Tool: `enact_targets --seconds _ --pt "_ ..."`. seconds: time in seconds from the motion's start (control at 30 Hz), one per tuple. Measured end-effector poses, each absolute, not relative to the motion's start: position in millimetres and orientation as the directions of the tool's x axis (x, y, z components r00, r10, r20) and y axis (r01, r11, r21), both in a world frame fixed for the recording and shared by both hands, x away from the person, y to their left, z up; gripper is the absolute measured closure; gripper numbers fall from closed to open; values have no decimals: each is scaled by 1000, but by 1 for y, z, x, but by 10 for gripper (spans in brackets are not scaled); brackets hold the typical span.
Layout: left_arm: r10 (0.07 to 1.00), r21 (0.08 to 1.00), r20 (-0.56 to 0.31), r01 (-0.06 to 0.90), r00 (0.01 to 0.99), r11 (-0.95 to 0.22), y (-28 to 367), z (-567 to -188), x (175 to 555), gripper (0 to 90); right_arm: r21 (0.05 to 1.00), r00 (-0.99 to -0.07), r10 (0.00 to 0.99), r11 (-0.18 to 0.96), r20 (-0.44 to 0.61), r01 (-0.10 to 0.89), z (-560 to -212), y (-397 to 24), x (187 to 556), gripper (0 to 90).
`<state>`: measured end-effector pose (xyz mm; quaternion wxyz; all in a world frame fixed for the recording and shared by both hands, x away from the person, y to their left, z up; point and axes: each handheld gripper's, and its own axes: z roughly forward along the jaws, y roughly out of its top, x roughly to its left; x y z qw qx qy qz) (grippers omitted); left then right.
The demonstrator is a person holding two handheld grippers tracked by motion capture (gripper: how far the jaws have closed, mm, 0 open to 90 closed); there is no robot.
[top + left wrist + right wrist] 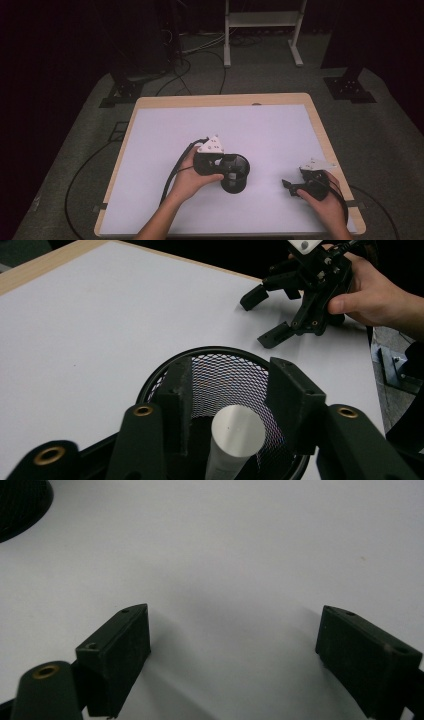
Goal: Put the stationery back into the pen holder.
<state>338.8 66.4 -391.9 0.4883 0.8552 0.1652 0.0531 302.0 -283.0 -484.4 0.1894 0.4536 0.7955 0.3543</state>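
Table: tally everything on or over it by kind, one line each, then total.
Black mesh cup: 1
White cylinder inside the cup: 1
Hand-held gripper: 2, the left hand-held gripper with jaws around the cylinder but not pressing it, the right hand-held gripper open over the white table
Total: 4

A black mesh basket (235, 375) with a fine woven grid holds a plain white cylinder (235, 435), standing on a white table (165, 135) edged in pale wood, while beside the basket both grippers are black, topped with light grey plates.
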Motion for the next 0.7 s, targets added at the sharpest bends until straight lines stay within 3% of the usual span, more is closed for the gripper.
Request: enact_targets --seconds 0.5,0.7 --pt "389 869 -66 245 919 -431 91 -380 329 231 735 -517 855 339 19 587 -484 -283 302 133" --pt "437 871 -66 265 897 -413 111 -382 323 183 735 -517 856 338 20 587 -484 -283 302 133"
